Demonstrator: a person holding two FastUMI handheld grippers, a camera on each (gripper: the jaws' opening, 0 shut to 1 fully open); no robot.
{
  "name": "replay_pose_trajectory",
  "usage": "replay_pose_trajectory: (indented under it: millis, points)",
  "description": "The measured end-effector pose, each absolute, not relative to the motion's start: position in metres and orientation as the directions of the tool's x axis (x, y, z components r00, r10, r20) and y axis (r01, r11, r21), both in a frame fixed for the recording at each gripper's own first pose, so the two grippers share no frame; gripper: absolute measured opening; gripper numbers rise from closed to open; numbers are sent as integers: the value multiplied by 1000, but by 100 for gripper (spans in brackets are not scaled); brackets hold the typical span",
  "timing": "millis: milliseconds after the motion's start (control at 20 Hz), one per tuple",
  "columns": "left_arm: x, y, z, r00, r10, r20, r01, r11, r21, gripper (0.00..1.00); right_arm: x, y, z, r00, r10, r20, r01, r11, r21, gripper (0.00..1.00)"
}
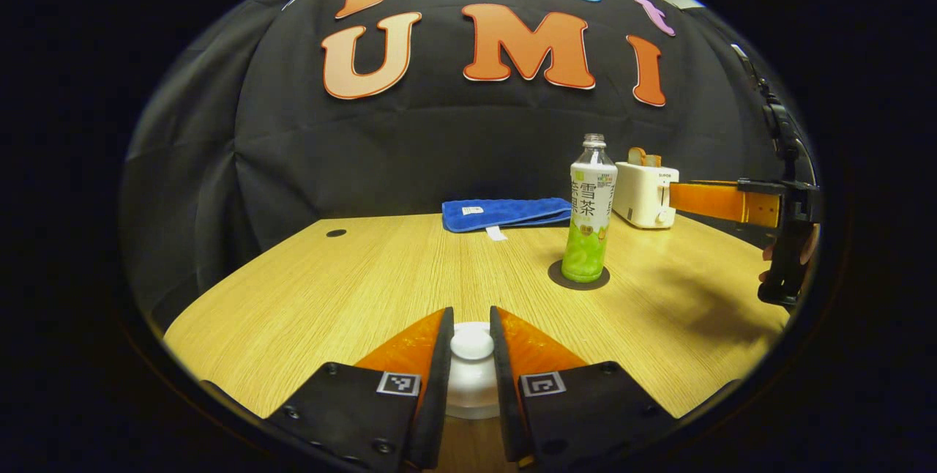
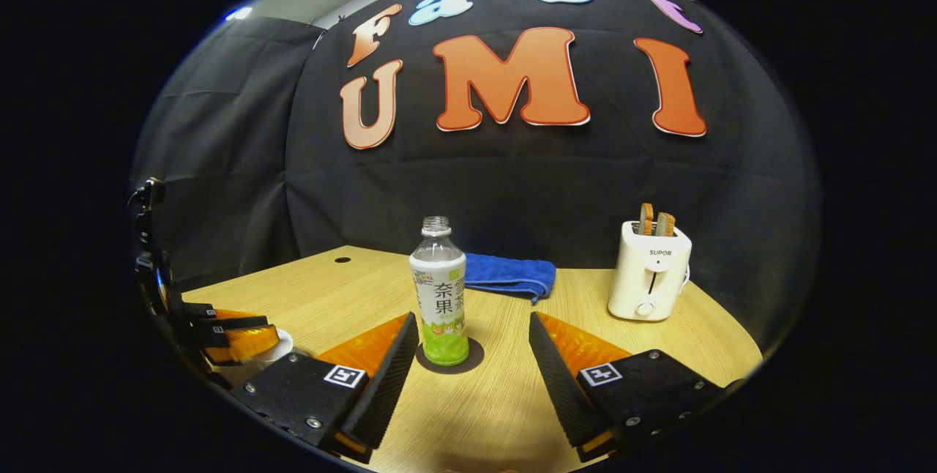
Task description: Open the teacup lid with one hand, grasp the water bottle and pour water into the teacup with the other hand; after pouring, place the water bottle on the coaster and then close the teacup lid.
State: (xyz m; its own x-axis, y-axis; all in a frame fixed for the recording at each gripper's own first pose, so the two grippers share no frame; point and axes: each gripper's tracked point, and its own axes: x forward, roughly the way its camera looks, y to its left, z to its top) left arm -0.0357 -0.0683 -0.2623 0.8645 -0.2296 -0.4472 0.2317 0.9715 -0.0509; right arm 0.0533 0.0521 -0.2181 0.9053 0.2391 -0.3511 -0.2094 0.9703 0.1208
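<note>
At the bottom centre of the left gripper view, the left gripper (image 1: 472,345) has its fingers drawn close on either side of the white knob of the teacup lid (image 1: 472,370); both appear to press on it, though the contact faces themselves are hard to see. The lid seems to sit on the teacup, so the step in hand is judged to be closing it or letting go.

The water bottle (image 2: 439,293) stands upright and uncapped on the dark coaster (image 2: 468,362) at the lower middle of the right gripper view, with green liquid low in it. The right gripper (image 2: 468,356) has its fingers spread wide with nothing between them, the bottle showing in the gap but apart from both.

To finish well, the left gripper should lower the lid straight, let it seat level, and open without dragging the knob sideways.

The teacup's body is hidden beneath the lid and fingers, so how the lid sits on the rim cannot be told, nor the water level inside. In the right gripper view the cup is a white sliver at the lower left, cut off by the frame edge and the left gripper in front of it. A toaster (image 2: 649,272) and blue towel (image 2: 512,275) sit behind on the tabletop (image 1: 351,275).
</note>
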Motion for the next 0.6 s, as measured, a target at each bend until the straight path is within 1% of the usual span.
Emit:
replay_pose_trajectory:
  millis: [100,150,300,350,400,450,550,600]
  points:
    - [-36,-66,-253,876,-219,-430,220,974,-48,41,50,45,-213,913,223,-341,-194,974,118,91]
    - [-34,-64,-247,884,-210,-417,212,976,-43,54,49,41,-210,918,213,-335,-185,976,115,91]
    - [-26,-55,-232,903,-159,-398,170,985,-8,78,43,31,-201,924,195,-329,-160,978,132,91]
    - [-24,-54,-223,911,-154,-381,163,987,-9,84,42,30,-193,930,191,-313,-155,979,136,92]
    - [-20,-55,-213,920,-155,-360,160,987,-16,87,40,25,-185,937,178,-300,-145,981,129,92]
    - [-17,-55,-201,928,-151,-339,154,988,-20,87,40,20,-178,945,161,-284,-133,984,115,91]
    - [-8,-44,-176,953,-107,-285,107,994,-16,97,39,13,-163,958,137,-253,-117,989,92,91]
    - [-4,-40,-162,960,-100,-260,98,995,-19,99,35,11,-155,962,130,-241,-114,990,80,91]
